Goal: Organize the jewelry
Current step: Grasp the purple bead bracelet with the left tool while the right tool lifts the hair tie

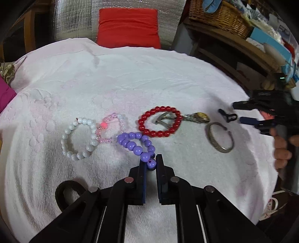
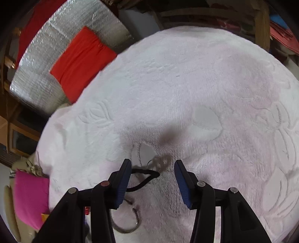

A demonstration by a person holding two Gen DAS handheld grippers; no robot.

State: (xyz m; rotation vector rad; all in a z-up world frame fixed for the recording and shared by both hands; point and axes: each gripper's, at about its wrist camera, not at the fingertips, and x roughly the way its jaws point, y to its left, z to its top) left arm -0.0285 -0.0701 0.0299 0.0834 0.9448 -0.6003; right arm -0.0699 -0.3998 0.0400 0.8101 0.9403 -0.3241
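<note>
Jewelry lies on a pale pink towel point(image 1: 130, 84). My left gripper point(image 1: 151, 163) is shut on the near end of a purple bead bracelet point(image 1: 133, 143), which is squeezed into a narrow loop. To its left lie a white bead bracelet point(image 1: 78, 138) and a clear pink one point(image 1: 110, 129). Behind it, a red bead bracelet point(image 1: 160, 121) lies over the strap of a gold watch point(image 1: 200, 117). A silver bangle point(image 1: 220, 138) lies to the right. My right gripper point(image 2: 153, 164) is open over a black elastic loop point(image 2: 145, 177) and a small blurred silvery piece point(image 2: 158, 162).
A red cushion point(image 1: 129, 28) and a silver foil mat point(image 1: 78, 18) lie beyond the towel's far edge. A wooden shelf with a wicker basket point(image 1: 220, 16) stands at the back right. A pink cushion point(image 2: 29, 198) is at the left, and a mug point(image 1: 271, 205) sits off the right edge.
</note>
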